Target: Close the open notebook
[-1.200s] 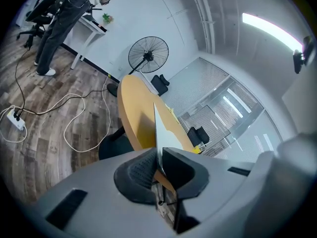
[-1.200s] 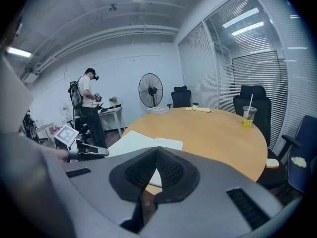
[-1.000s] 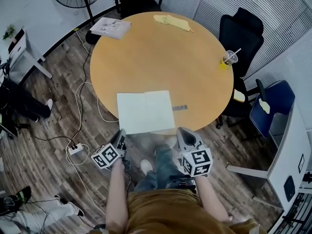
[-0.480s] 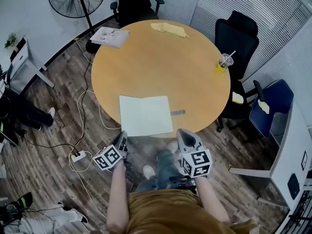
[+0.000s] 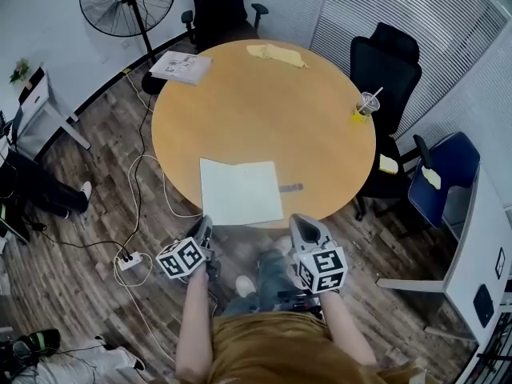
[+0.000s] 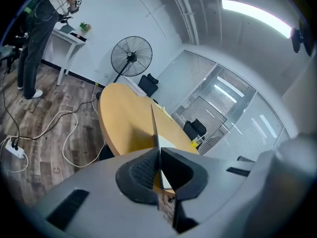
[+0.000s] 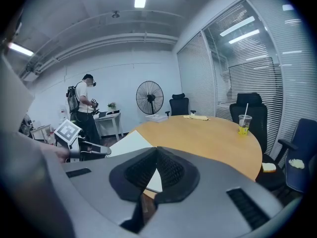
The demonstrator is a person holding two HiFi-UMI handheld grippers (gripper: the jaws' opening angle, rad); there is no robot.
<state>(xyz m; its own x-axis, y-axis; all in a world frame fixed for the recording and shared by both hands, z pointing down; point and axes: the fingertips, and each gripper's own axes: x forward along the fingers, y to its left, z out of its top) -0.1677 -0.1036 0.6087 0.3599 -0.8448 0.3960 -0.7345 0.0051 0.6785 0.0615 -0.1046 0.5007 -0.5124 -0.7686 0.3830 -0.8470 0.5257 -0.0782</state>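
The open notebook [image 5: 240, 192] lies flat with blank white pages up, at the near edge of the round wooden table [image 5: 264, 110]. Both grippers hover off the table, just short of that edge. My left gripper [image 5: 205, 224] is shut and empty, below the notebook's left corner. My right gripper [image 5: 298, 218] is shut and empty, below its right corner. The left gripper view has the shut left gripper [image 6: 157, 150] with a sliver of the notebook [image 6: 165, 179] behind it. In the right gripper view the right gripper [image 7: 156, 149] is aimed at the notebook [image 7: 130, 142].
A stack of papers [image 5: 182, 66], a yellow cloth [image 5: 274, 53] and a drink cup with a straw [image 5: 365, 105] sit at the table's far rim. A small grey item [image 5: 291, 188] lies right of the notebook. Chairs [image 5: 388, 62], a fan [image 5: 128, 2] and floor cables [image 5: 136, 206] surround the table.
The left gripper has risen slightly and rolled a little. The head view has drawn back a bit. The notebook and the right gripper stay as they were.
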